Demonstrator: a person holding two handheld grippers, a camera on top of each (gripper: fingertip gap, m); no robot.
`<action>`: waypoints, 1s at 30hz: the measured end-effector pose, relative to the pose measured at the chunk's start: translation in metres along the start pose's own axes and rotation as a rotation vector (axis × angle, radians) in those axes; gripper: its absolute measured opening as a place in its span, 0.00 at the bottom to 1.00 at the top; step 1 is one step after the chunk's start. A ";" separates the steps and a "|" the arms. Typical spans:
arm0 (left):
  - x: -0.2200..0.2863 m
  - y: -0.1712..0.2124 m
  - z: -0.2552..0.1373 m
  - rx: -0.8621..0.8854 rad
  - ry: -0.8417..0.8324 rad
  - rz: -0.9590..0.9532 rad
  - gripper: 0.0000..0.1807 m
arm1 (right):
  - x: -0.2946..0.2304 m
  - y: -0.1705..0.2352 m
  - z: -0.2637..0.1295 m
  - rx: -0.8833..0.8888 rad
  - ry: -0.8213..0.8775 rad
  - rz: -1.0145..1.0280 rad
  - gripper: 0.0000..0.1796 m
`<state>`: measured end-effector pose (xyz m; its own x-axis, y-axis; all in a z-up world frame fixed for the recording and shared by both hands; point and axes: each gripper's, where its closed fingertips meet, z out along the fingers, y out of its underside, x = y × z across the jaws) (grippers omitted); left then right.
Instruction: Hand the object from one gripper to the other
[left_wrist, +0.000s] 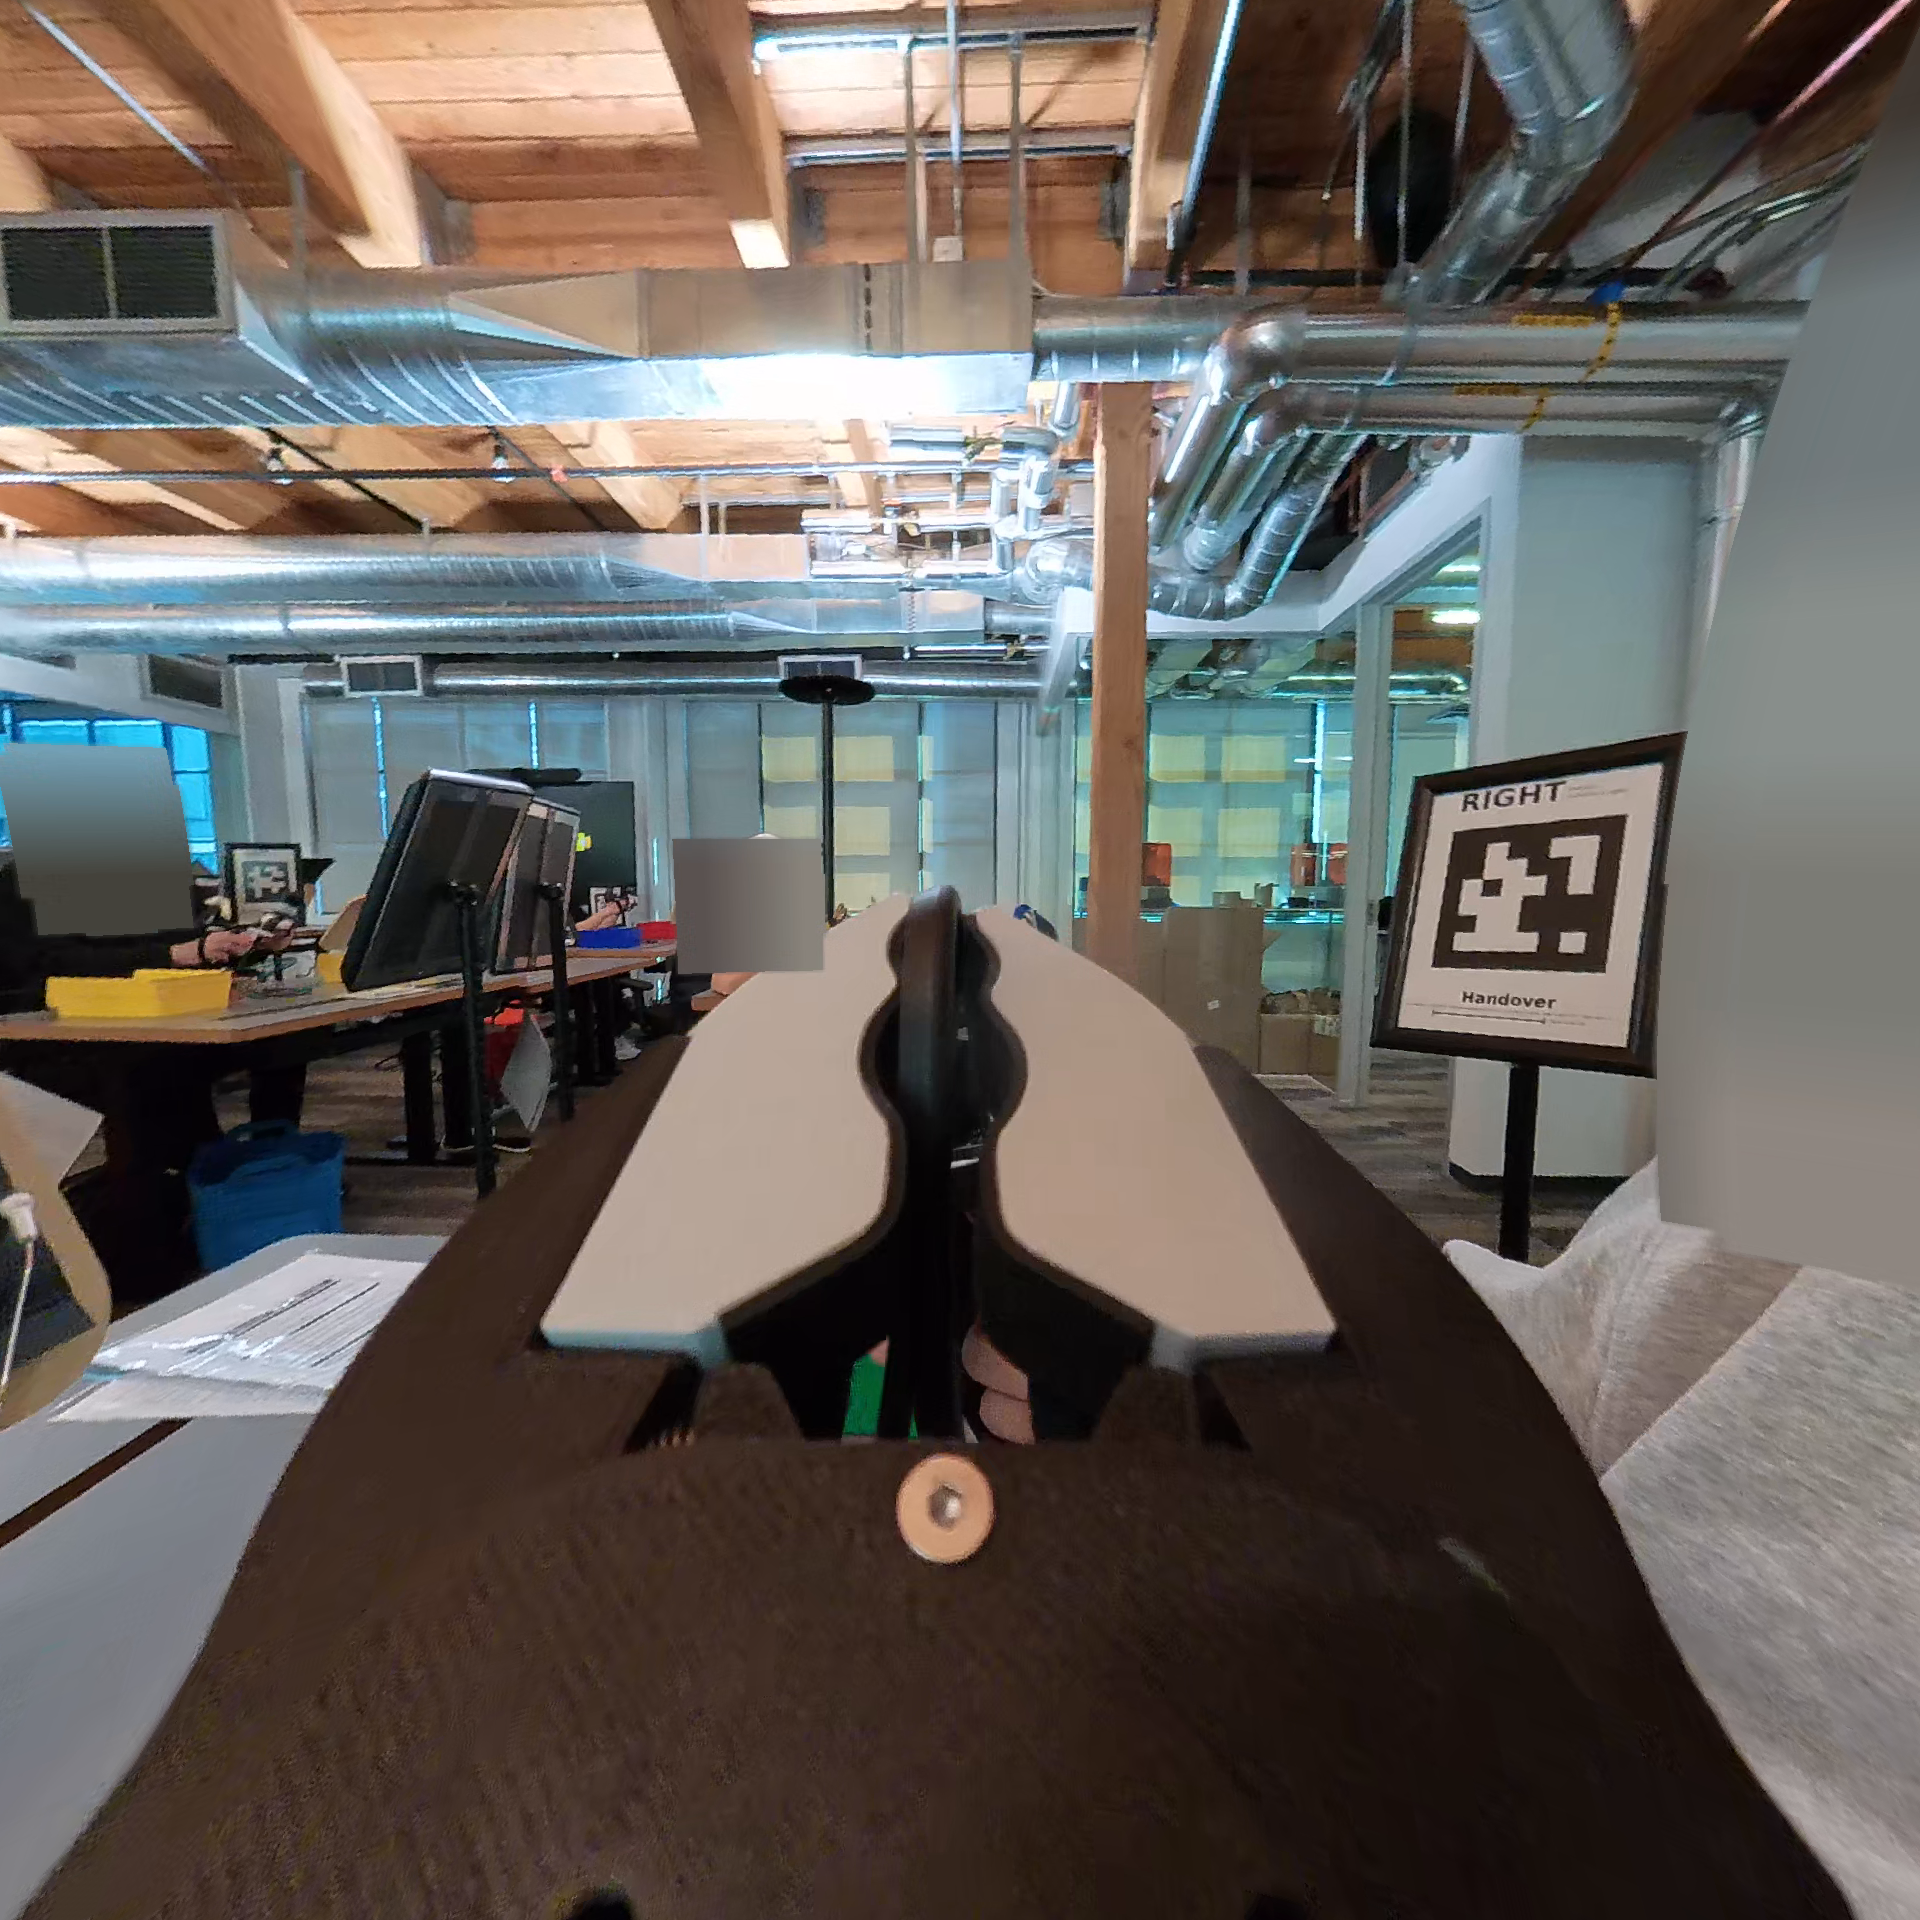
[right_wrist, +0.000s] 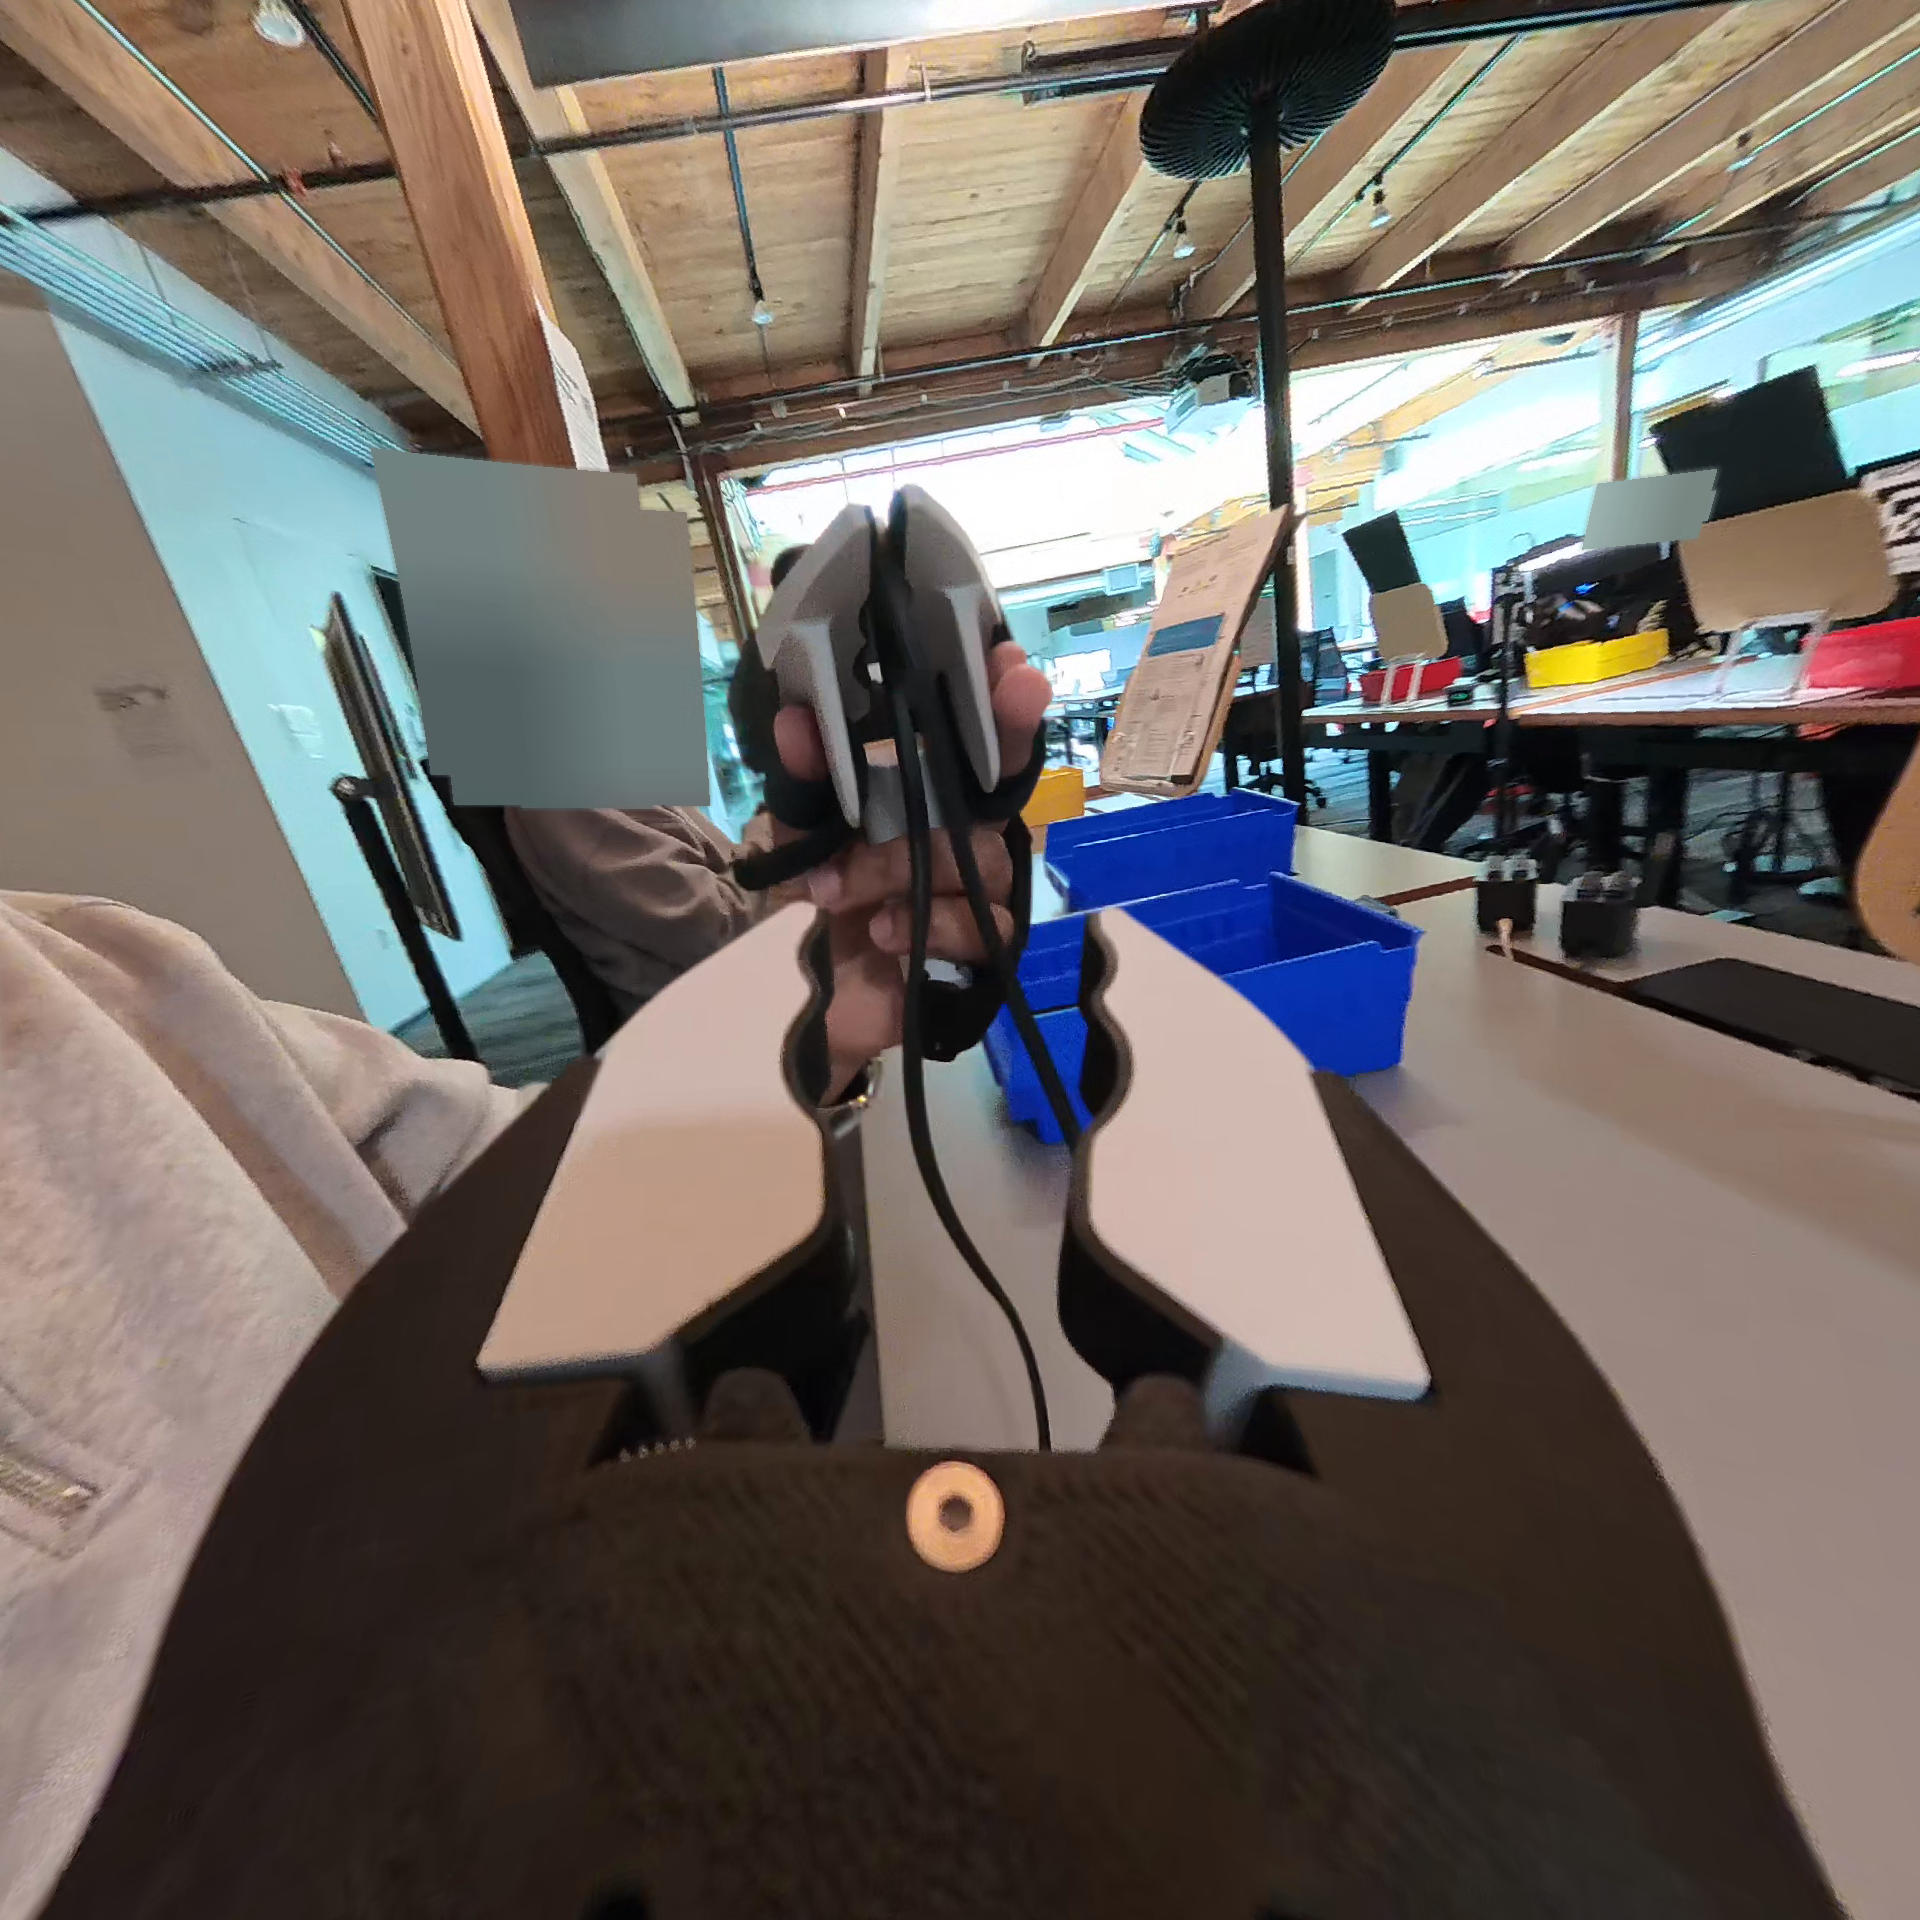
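The object is a black cable (left_wrist: 932, 1023). My left gripper (left_wrist: 940, 914) points up and is shut on a loop of it, which pokes out past the fingertips. In the right wrist view the left gripper (right_wrist: 891, 514) is held up in a gloved hand, and the cable (right_wrist: 912, 1039) hangs down from it in two strands. My right gripper (right_wrist: 956, 935) is open just below the left one. The hanging strands pass between its white fingers (right_wrist: 717, 1122) without being clamped.
Blue bins (right_wrist: 1268, 935) stand on the white table (right_wrist: 1558, 1195) behind the grippers. A framed marker sign on a stand (left_wrist: 1522, 904) is at the right. Papers (left_wrist: 260, 1340) lie on the table at the left. A grey sleeve (right_wrist: 156, 1143) is close by.
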<state>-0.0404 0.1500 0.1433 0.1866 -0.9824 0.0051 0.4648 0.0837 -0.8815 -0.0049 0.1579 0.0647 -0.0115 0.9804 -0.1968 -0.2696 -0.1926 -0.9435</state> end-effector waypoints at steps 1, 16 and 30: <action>-0.001 -0.001 0.000 -0.006 -0.008 -0.010 0.02 | -0.001 0.002 0.002 -0.011 0.012 -0.025 0.27; 0.019 -0.019 0.006 -0.087 -0.058 -0.010 0.02 | -0.013 0.122 0.047 -0.368 0.002 -0.079 0.42; 0.014 -0.033 0.000 0.034 -0.052 -0.099 0.02 | -0.044 0.148 0.066 -0.290 -0.134 0.072 0.20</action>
<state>-0.0531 0.1338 0.1726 0.1823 -0.9763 0.1165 0.5119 -0.0069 -0.8590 -0.1083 0.0885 -0.0487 -0.1528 0.9570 -0.2466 0.0214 -0.2463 -0.9690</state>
